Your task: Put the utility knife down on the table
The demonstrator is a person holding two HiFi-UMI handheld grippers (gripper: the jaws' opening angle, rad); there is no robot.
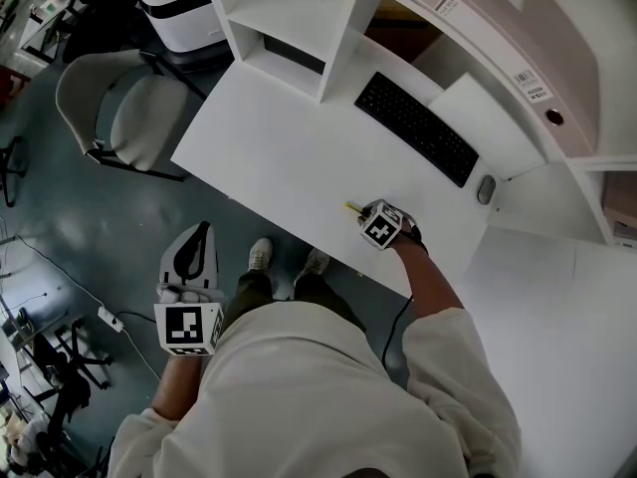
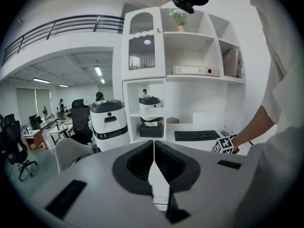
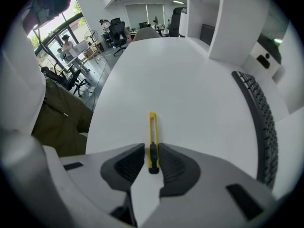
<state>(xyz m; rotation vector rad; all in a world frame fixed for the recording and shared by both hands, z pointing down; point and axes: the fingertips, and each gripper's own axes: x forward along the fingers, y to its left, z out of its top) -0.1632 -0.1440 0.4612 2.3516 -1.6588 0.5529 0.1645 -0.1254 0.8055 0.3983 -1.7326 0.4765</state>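
- Two grippers are in your hands; only the right gripper (image 3: pixel 152 147) is over the desk (image 1: pixel 289 157).
- Your right gripper points steeply down at the desk top, close to the front edge nearest you.
- Its jaws stand apart, one on each side of the utility knife (image 3: pixel 151 127). A thin gap shows at the left pad, and the right pad sits just beside the knife body. The gripper has no hold on the knife.
- The utility knife lies flat on the white desk top. Its black rear end is between the jaws, and its yellow body runs straight out past the fingertips.
- In the head view, only the yellow tip shows, sticking out beside the marker cube, near the front edge of the desk.
- The keyboard (image 1: pixel 416 127) lies well apart from the knife, toward the back edge, with the mouse (image 1: pixel 486 189) just beyond its right end.
- Your left gripper (image 2: pixel 153 144) is off the desk, held out over the floor on your left side. Its jaws are closed tip to tip, with nothing between them.
- The left gripper faces the white shelf unit (image 2: pixel 180 75) at the left end of the desk. A grey chair (image 1: pixel 129 108) stands on the floor beyond it.
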